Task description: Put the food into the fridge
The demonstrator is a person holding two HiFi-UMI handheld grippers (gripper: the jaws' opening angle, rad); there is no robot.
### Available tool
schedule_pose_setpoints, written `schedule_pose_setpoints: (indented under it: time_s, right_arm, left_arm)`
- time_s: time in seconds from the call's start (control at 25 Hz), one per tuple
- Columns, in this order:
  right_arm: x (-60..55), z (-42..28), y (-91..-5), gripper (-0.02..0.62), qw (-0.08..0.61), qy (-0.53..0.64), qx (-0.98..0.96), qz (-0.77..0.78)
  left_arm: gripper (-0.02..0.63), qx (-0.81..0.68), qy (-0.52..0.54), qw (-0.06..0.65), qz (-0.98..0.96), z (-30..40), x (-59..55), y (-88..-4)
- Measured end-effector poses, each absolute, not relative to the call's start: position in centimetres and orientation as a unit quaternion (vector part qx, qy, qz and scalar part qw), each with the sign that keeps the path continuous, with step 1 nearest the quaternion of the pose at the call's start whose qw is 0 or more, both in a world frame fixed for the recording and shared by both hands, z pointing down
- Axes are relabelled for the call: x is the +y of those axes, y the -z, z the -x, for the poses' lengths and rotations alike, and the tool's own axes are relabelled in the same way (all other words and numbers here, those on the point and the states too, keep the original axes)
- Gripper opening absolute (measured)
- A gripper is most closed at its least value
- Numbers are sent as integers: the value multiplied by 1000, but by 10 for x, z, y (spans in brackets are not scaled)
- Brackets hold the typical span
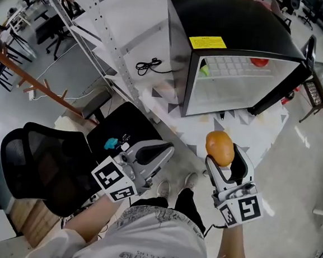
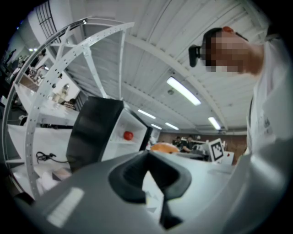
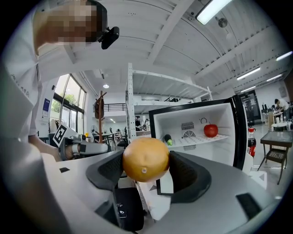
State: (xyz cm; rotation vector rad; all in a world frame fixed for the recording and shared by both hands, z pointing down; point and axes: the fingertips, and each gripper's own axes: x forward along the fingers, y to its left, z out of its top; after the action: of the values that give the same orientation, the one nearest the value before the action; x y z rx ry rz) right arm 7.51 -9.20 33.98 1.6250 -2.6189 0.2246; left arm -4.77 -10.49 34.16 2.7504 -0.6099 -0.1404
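My right gripper (image 1: 221,152) is shut on a round yellow-orange fruit (image 1: 220,147), held in the air in front of the black mini fridge (image 1: 232,25). In the right gripper view the fruit (image 3: 145,159) sits between the dark pads. The fridge (image 3: 192,114) stands open behind it, with a red fruit (image 3: 210,130) and a dark green item (image 3: 168,139) on its white shelf. My left gripper (image 1: 167,149) hangs lower left, shut and holding nothing. The left gripper view shows that gripper (image 2: 147,159), the fridge (image 2: 91,128) and the red fruit (image 2: 128,135).
The fridge door (image 1: 291,86) swings out to the right. A black office chair (image 1: 46,160) stands at lower left. A metal rack (image 1: 87,12) and a black cable (image 1: 148,66) lie left of the fridge. A bottle (image 3: 251,139) and a small table (image 3: 277,137) stand beyond the door.
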Motion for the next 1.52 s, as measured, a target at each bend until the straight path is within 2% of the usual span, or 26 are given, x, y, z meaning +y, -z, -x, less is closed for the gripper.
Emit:
schedule_pose_setpoints:
  time_s: [1.0, 1.52]
  right_arm:
    - [-211, -152, -335, 287, 14, -54, -873, -485]
    - [-258, -161, -324, 288, 8, -26, -882, -470]
  left_arm:
    - [9, -290, 28, 159, -943, -13, -171, -346]
    - [9, -322, 32, 151, -934, -27, -191, -341]
